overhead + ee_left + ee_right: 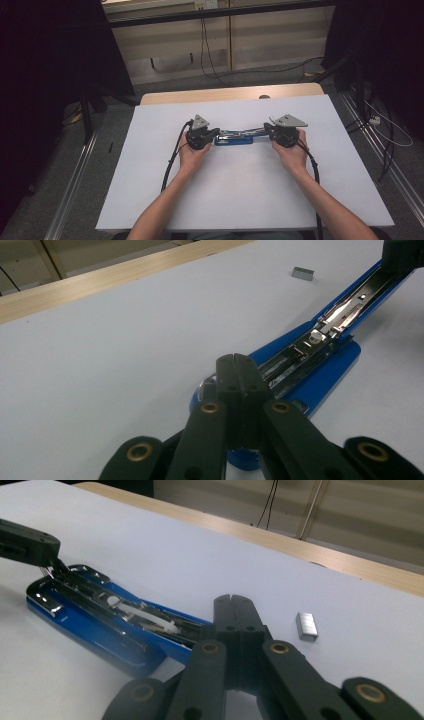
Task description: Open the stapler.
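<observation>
Blue stapler [234, 137] lies opened out flat, mid-bench, nearer far edge. Left tool [216, 133] clenched, tips at stapler's base end. Right tool [266, 128] clenched, tips at raised magazine arm's end. Staple block [306, 626] on bench just beside right tool.

High view dim, corners falling to black; white table [240, 190] evenly lit from above, soft shadows. Gripper views brighter, slightly soft. Glare on the stapler [100, 625] chrome; near jaws and far background out of focus.
</observation>
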`<action>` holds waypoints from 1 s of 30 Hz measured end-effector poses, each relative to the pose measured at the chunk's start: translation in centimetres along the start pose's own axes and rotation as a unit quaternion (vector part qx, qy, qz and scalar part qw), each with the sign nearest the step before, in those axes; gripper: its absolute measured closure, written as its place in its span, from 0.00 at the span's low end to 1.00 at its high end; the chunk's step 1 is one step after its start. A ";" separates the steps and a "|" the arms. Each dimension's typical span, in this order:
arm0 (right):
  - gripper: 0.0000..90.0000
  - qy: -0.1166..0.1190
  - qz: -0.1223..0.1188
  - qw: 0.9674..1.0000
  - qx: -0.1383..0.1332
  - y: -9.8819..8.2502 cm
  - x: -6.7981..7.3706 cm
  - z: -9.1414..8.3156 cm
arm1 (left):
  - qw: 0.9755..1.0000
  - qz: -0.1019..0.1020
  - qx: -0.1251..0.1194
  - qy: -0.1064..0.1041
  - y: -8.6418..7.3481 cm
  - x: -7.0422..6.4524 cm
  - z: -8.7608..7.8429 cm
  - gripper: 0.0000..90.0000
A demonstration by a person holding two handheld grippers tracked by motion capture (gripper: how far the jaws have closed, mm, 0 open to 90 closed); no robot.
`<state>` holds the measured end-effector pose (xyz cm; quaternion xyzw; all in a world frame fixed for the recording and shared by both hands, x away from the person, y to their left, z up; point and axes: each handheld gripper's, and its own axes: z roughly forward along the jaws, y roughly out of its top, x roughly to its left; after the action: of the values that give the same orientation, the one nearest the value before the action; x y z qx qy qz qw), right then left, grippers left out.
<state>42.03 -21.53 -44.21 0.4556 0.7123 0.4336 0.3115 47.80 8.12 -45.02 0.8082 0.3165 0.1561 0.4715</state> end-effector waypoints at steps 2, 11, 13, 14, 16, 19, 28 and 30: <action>1.00 0.000 -0.001 1.000 0.007 -0.3 -0.2 0.0 | 1.000 0.000 -0.001 0.001 0.0 0.0 0.0 1.00; 1.00 0.008 0.004 1.000 0.010 -0.6 -0.2 0.3 | 1.000 -0.005 0.000 -0.002 0.0 0.1 0.0 1.00; 1.00 0.010 0.004 1.000 0.010 -0.6 -0.2 0.4 | 1.000 -0.003 -0.002 0.000 0.0 0.0 0.0 1.00; 1.00 0.010 0.005 1.000 0.009 -0.6 -0.2 0.3 | 1.000 -0.006 -0.001 -0.001 0.0 0.0 0.0 1.00; 1.00 0.012 0.008 1.000 0.007 -0.6 -0.3 0.3 | 1.000 -0.009 -0.002 0.000 0.0 0.0 0.0 1.00; 1.00 0.014 0.012 1.000 0.007 -0.6 -0.4 0.3 | 1.000 -0.008 -0.009 -0.002 0.2 0.0 -0.2 1.00; 0.99 0.029 0.023 0.999 -0.004 -0.3 -0.7 0.0 | 1.000 -0.007 -0.009 -0.001 0.6 -0.1 -0.4 1.00; 0.97 0.033 0.026 0.999 -0.005 -0.3 -0.7 0.0 | 1.000 -0.012 -0.012 0.003 0.7 0.0 -0.5 1.00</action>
<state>42.16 -22.29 -44.43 0.4578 0.7081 0.4596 0.2789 47.83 8.16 -44.16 0.7982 0.3254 0.1563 0.4823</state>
